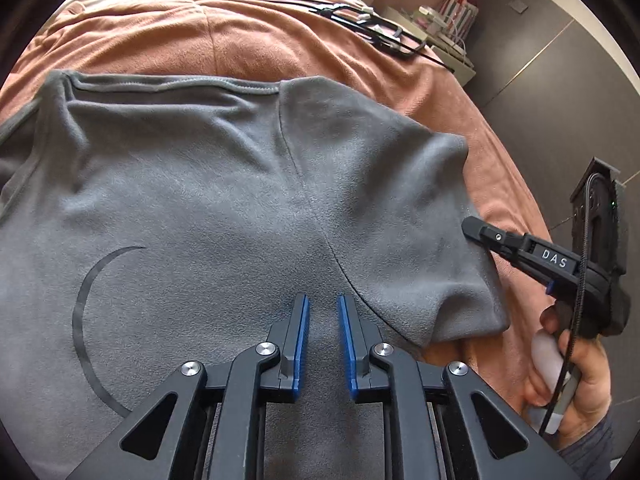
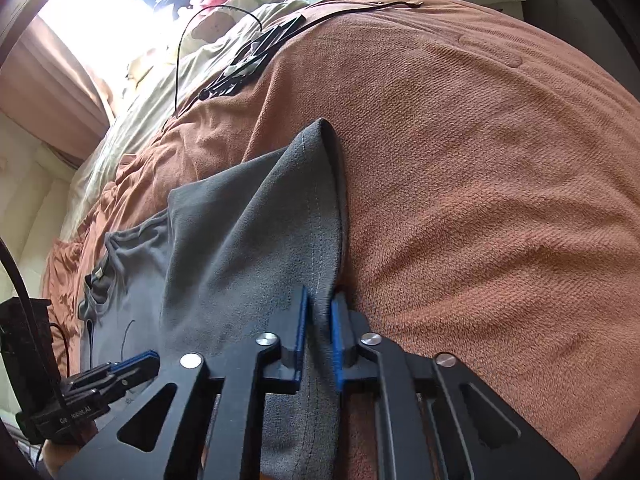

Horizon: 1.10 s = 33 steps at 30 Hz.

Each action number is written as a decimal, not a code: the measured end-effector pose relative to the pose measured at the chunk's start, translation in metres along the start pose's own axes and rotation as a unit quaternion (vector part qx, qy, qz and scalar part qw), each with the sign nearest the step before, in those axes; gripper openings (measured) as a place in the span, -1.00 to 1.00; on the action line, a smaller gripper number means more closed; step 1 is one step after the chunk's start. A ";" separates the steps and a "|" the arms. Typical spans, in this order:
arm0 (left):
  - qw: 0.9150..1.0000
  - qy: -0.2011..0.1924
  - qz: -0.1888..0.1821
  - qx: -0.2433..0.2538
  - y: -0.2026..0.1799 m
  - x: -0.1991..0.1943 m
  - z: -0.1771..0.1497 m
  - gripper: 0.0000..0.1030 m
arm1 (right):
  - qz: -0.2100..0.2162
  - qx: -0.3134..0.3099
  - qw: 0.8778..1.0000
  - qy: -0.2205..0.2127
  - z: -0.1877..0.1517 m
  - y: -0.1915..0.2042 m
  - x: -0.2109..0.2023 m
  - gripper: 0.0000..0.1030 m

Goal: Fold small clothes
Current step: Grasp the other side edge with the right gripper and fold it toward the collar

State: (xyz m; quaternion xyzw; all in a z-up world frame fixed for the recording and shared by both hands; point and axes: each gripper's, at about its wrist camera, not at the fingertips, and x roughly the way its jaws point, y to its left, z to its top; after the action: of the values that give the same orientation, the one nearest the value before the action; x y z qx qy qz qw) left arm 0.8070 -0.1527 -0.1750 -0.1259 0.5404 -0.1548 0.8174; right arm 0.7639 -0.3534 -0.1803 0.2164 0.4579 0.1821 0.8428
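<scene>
**T-shirt sleeve pinched on the bed**

T-shirt, grey, lies spread on our rust blanket. Nearest us, our left gripper hovers above the chest, fingers apart, holding nothing. At three o'clock our right gripper has its fingers clamped on the sleeve hem. Farther off, black cables lie at one o'clock.

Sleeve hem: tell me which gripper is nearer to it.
Right. The right gripper is shut on the sleeve hem of the grey shirt. The left gripper hovers open over the shirt's body beside the armpit seam, away from the hem.
</scene>
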 end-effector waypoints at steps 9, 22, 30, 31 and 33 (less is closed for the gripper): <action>0.998 0.006 -0.057 -0.018 -0.006 0.000 -0.009 -0.68 | 0.027 -0.041 0.998 -0.031 0.008 0.030 -0.035 -0.98; 0.995 0.020 -0.088 -0.034 -0.006 0.004 -0.016 -0.68 | 0.079 -0.079 0.993 -0.038 0.006 0.084 -0.058 -0.99; 0.995 -0.023 -0.056 -0.083 0.035 -0.041 -0.014 -0.68 | 0.092 -0.096 0.991 -0.026 -0.002 0.111 -0.051 -0.99; 0.994 -0.028 -0.055 -0.088 0.040 -0.046 -0.013 -0.68 | 0.092 -0.098 0.991 -0.024 -0.003 0.115 -0.049 -0.99; 0.994 -0.038 -0.046 -0.093 0.050 -0.058 -0.013 -0.68 | 0.092 -0.100 0.991 -0.019 -0.005 0.120 -0.045 -0.99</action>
State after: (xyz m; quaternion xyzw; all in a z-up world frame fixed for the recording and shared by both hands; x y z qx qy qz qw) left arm 0.7793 -0.0846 -0.1499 -0.2316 0.5146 -0.1362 0.8143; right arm 0.7231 -0.2739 -0.0876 0.1752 0.3998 0.2996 0.8484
